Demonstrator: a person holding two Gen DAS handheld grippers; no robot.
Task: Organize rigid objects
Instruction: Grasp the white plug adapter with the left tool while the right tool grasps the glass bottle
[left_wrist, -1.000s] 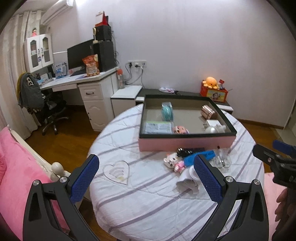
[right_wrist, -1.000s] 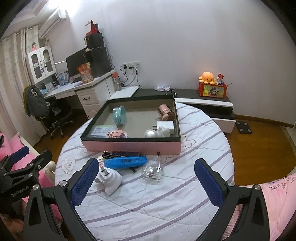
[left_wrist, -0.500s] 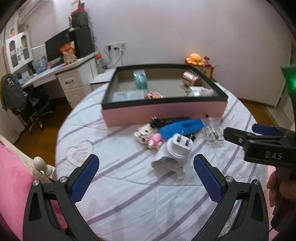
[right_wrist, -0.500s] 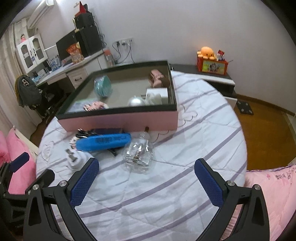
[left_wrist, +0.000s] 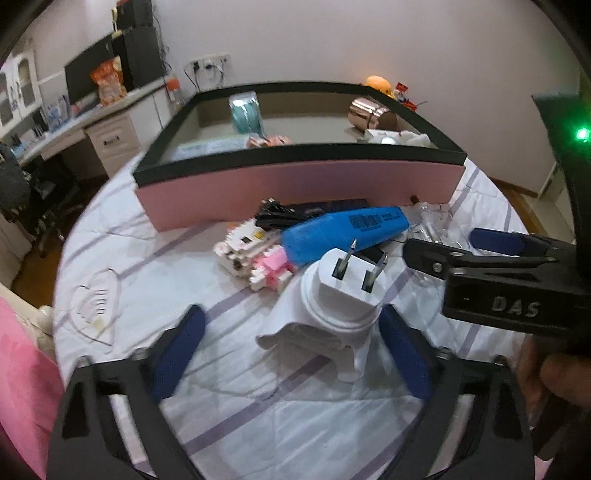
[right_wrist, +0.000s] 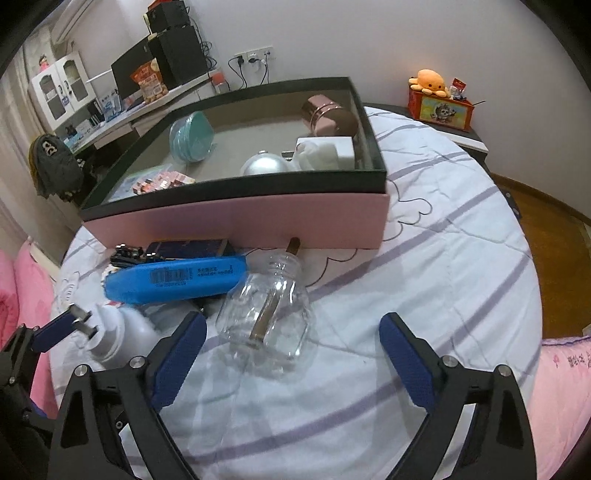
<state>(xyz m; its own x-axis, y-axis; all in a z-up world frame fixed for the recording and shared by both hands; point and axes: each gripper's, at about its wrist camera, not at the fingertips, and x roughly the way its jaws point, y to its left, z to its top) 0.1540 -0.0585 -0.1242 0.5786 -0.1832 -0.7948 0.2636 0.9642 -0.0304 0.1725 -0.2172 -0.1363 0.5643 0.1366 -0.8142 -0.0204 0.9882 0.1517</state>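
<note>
Round counter (right_wrist: 461, 288) under a white cloth with lilac stripes, filling most of both wrist views. At its far side, a shallow pink box with a black rim (right_wrist: 236, 221), holding a teal roll (right_wrist: 190, 136), a rose-gold cylinder (right_wrist: 330, 116), a white block (right_wrist: 332, 151), a silver dome (right_wrist: 264, 164) and a small pinkish item on a flat packet near the front wall. Just in front of that wall, a loose cluster on the cloth: a blue case with a barcode (right_wrist: 177, 277), lying across a dark flat thing and a black clip; right of it, a clear glass jar (right_wrist: 267, 314) on its side, mouth toward the box, a brown stick inside. Left of the case, a white plug adapter (left_wrist: 345, 291) with two prongs pointing up, and beyond that a pink-and-white brick figure (left_wrist: 255, 258), touching the blue case. Left gripper (left_wrist: 291, 350) low over the cloth, fingers apart and closing, the adapter between them, the right pad just beside its base, no clear contact. Right gripper (right_wrist: 291, 347) likewise low, fingers apart and closing, the jar between them nearer the left pad, not pressed by either. Seen from the left wrist, the right gripper reaching in beside the jar, part of a hand (left_wrist: 554, 376) behind it. Far back, an orange plush (right_wrist: 430, 79) on a red box.
</note>
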